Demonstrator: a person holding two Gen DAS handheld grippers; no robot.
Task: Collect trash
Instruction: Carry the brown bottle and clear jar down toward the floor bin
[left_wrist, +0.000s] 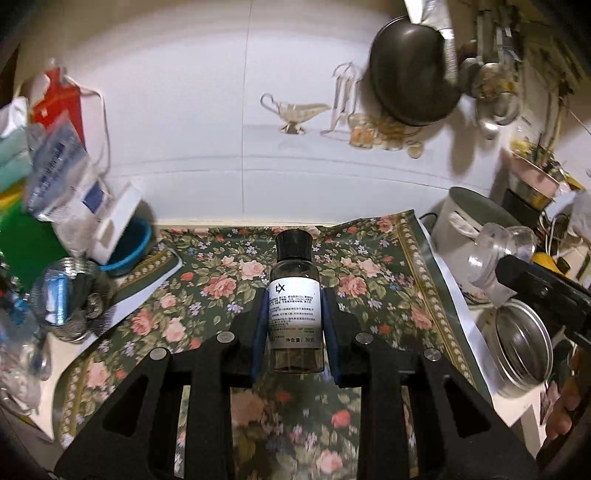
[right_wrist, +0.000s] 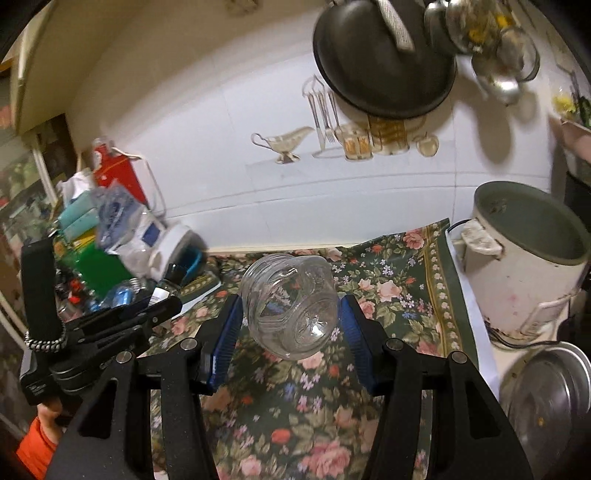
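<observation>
My left gripper (left_wrist: 294, 325) is shut on a small dark glass bottle (left_wrist: 294, 295) with a black cap and white label, held upright above the floral cloth (left_wrist: 369, 284). My right gripper (right_wrist: 290, 321) is shut on a clear glass jar (right_wrist: 291, 302), tilted with its mouth toward the upper left, held above the same cloth (right_wrist: 399, 295). In the right wrist view the left gripper (right_wrist: 110, 325) shows at the left with the bottle's cap (right_wrist: 173, 275) beyond it. In the left wrist view the right gripper (left_wrist: 546, 291) and the jar (left_wrist: 498, 254) show at the right.
A pile of bags, a green box and plastic bottles (left_wrist: 55, 206) crowds the left side. A white rice cooker pot (right_wrist: 524, 258) and a metal lid (right_wrist: 546, 402) stand at the right. A dark pan (left_wrist: 413, 70) hangs on the white tiled wall.
</observation>
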